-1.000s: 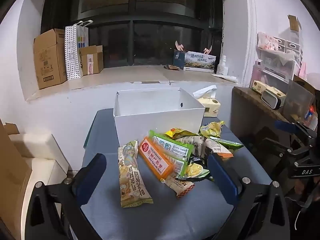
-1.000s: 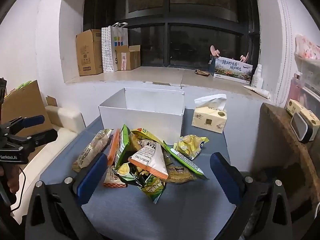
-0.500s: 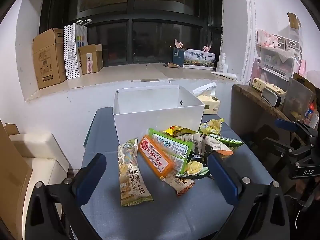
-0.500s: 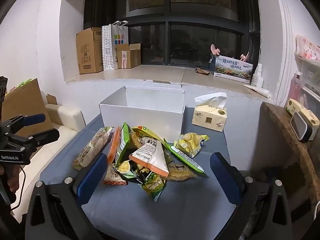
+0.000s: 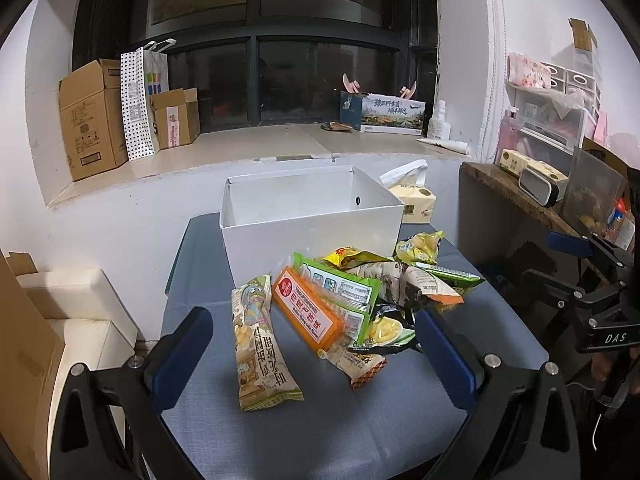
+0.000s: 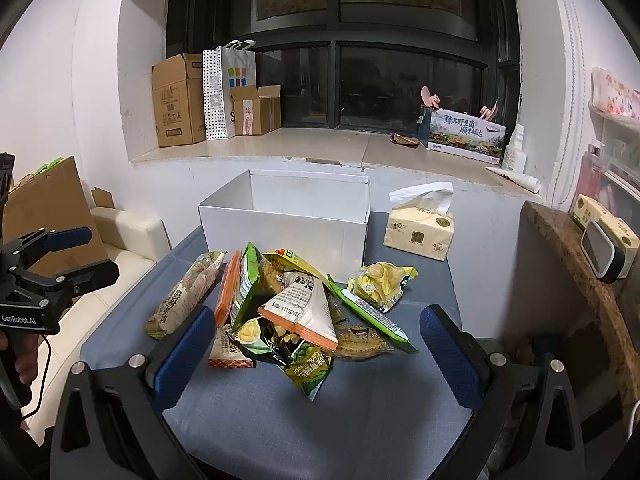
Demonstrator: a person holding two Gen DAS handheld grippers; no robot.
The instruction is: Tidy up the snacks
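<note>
A pile of snack packets lies on the grey-blue table in front of an open white box (image 5: 312, 216), which also shows in the right wrist view (image 6: 288, 224). The pile holds a long beige packet (image 5: 260, 344), an orange bar (image 5: 308, 314), a green packet (image 5: 344, 288), a white-and-orange bag (image 6: 308, 308) and a yellow bag (image 6: 380, 280). My left gripper (image 5: 316, 356) is open and empty, held above the table's near side before the pile. My right gripper (image 6: 316, 356) is open and empty, also before the pile. The box looks empty.
A tissue pack (image 6: 420, 228) stands right of the box. Cardboard boxes (image 5: 88, 116) and a paper bag sit on the window sill behind. A wooden shelf (image 5: 516, 196) with clutter stands at the right. A white seat (image 5: 68, 312) is left of the table.
Both grippers have drifted slightly; the pile and box sit a little differently in each view. Nothing was taken hold of or moved.
</note>
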